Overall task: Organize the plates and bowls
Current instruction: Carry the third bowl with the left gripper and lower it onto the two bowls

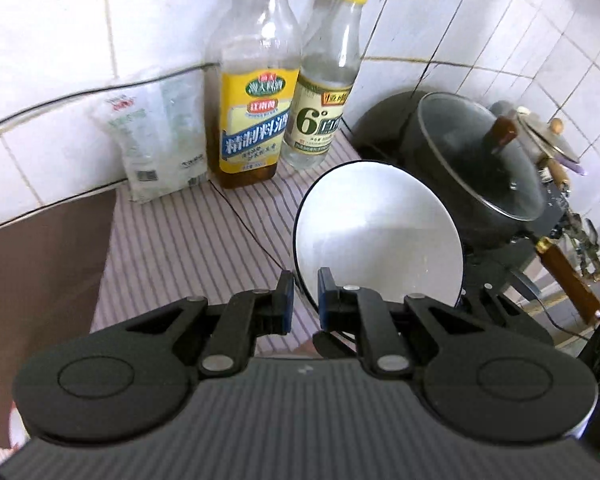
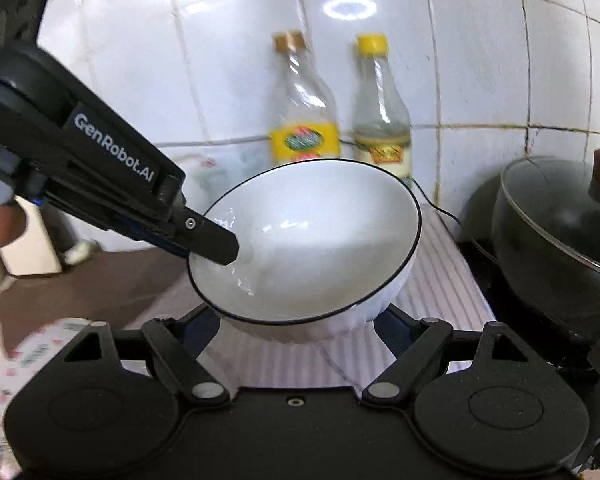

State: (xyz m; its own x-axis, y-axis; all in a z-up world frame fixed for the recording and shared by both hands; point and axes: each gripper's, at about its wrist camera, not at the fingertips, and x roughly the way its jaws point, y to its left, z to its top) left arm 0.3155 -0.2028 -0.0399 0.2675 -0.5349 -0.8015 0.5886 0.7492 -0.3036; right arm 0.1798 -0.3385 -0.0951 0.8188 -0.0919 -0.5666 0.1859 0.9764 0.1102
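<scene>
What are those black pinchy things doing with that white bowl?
A person is holding a hand-held gripper in each hand. The left hand-held gripper has pinched the rim of the white bowl and holds it tilted above the striped cloth. The right hand-held gripper sits open just under the bowl, not squeezing it. Two bottles and a lidded pot stand nearby.

White bowl [image 1: 380,236] tilted, rim pinched in left gripper [image 1: 305,296] jaws
</scene>
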